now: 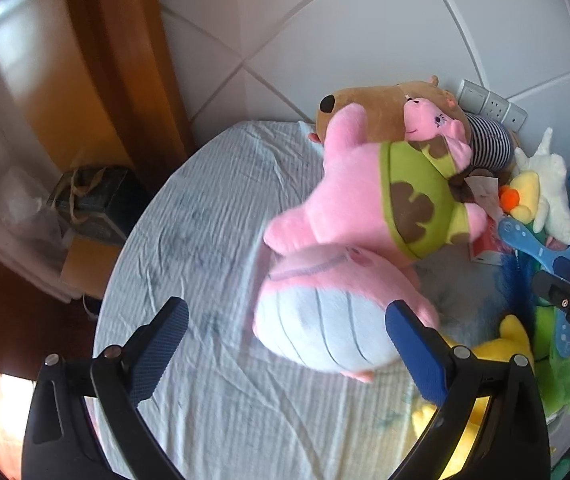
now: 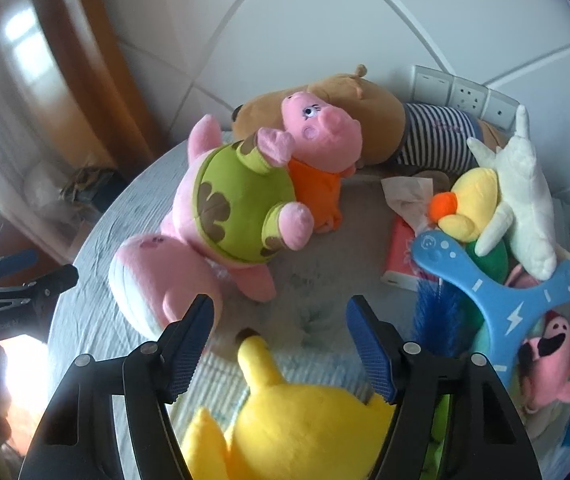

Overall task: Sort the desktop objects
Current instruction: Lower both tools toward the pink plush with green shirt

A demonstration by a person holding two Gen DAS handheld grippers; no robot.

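Note:
Plush toys lie on a round table with a pale striped cloth (image 1: 213, 216). My left gripper (image 1: 285, 344) is open and empty, just above and in front of a pink whale plush with a white belly (image 1: 325, 320); its right finger is at the whale's side. Behind the whale lies a pink plush in green shorts (image 1: 397, 204). My right gripper (image 2: 281, 344) is open, with a yellow plush (image 2: 305, 412) lying between and below its fingers; I cannot tell whether they touch it. The whale (image 2: 153, 280) and the green-shorts plush (image 2: 241, 208) are to its left.
A brown striped-shirt plush (image 2: 385, 120), a pink pig in orange (image 2: 321, 136), a white plush (image 2: 525, 200), a yellow duck-like plush (image 2: 469, 200), a blue boomerang toy (image 2: 485, 276) and a tissue pack (image 2: 401, 240) crowd the back and right. Tiled wall with sockets (image 2: 465, 92) behind. A wooden door frame (image 1: 117, 60) is on the left.

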